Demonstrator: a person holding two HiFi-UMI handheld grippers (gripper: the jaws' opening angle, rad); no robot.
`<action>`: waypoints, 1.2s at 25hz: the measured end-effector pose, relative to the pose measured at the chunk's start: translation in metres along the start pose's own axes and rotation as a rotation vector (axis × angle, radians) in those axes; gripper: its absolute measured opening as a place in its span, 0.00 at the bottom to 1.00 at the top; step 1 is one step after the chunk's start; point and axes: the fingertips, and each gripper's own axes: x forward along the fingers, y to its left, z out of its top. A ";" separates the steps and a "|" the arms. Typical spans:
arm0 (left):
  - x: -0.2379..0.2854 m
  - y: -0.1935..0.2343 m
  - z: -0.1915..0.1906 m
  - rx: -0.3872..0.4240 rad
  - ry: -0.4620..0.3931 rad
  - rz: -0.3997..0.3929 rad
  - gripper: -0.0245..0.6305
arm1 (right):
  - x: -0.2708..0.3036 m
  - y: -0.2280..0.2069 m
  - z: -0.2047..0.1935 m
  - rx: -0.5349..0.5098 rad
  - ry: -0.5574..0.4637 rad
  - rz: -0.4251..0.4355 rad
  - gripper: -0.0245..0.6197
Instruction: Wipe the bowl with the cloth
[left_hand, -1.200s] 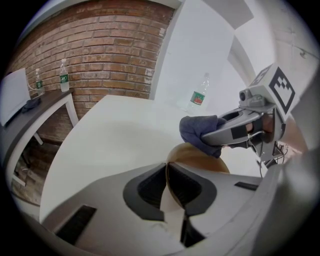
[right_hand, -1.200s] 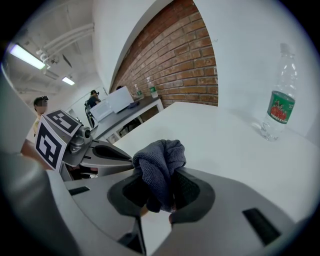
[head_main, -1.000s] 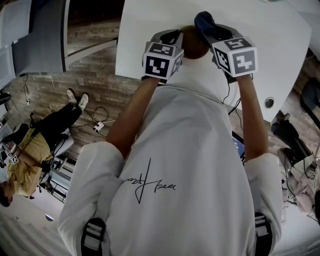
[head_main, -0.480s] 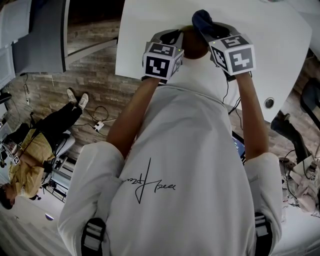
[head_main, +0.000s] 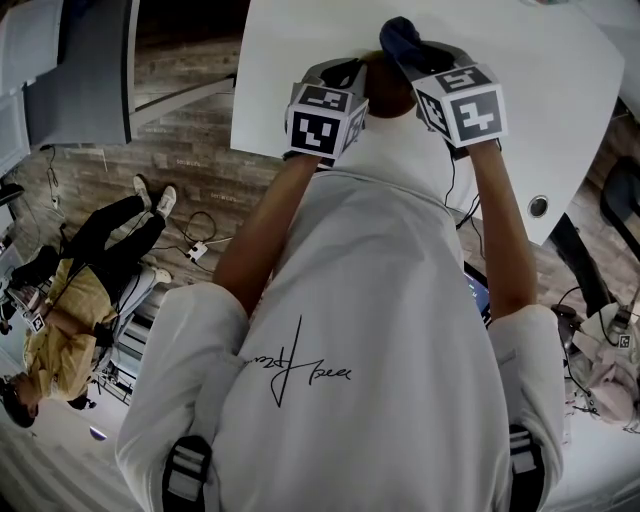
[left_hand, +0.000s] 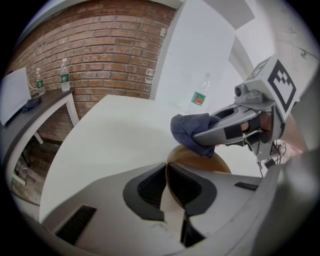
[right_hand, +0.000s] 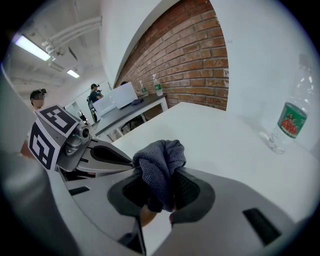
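Left gripper (left_hand: 167, 175) jaws clamped on the near rim of the round brown bowl (left_hand: 200, 161), tipped on edge over the white table (left_hand: 110, 135). Right gripper (right_hand: 159, 181) pinches the bunched dark-blue cloth (right_hand: 161, 155), which touches the bowl's far rim, right opposite.

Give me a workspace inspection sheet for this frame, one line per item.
Surface: white table, with a round cable port near its edge.
Job's things: brown bowl, held by its rim; dark blue cloth, bunched, at the bowl's far rim.
Clutter: plastic water bottle, upright on the table, apart from the bowl.
Grippers: left gripper, jaws shut on the bowl's rim; right gripper, jaws shut on the cloth.
Cables: black cable hanging from the right gripper; cords and power strip on the floor.
Surroundings: brick wall; side desk with two bottles; seated person.
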 end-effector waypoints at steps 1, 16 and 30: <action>0.001 0.002 0.000 -0.001 0.000 0.000 0.07 | 0.002 0.000 0.001 -0.002 0.001 0.000 0.18; 0.004 0.005 -0.006 -0.001 -0.002 0.007 0.07 | 0.015 0.007 0.003 -0.064 0.009 -0.011 0.18; 0.007 0.001 -0.009 -0.001 0.002 0.006 0.07 | 0.021 0.014 0.003 -0.095 0.005 -0.022 0.18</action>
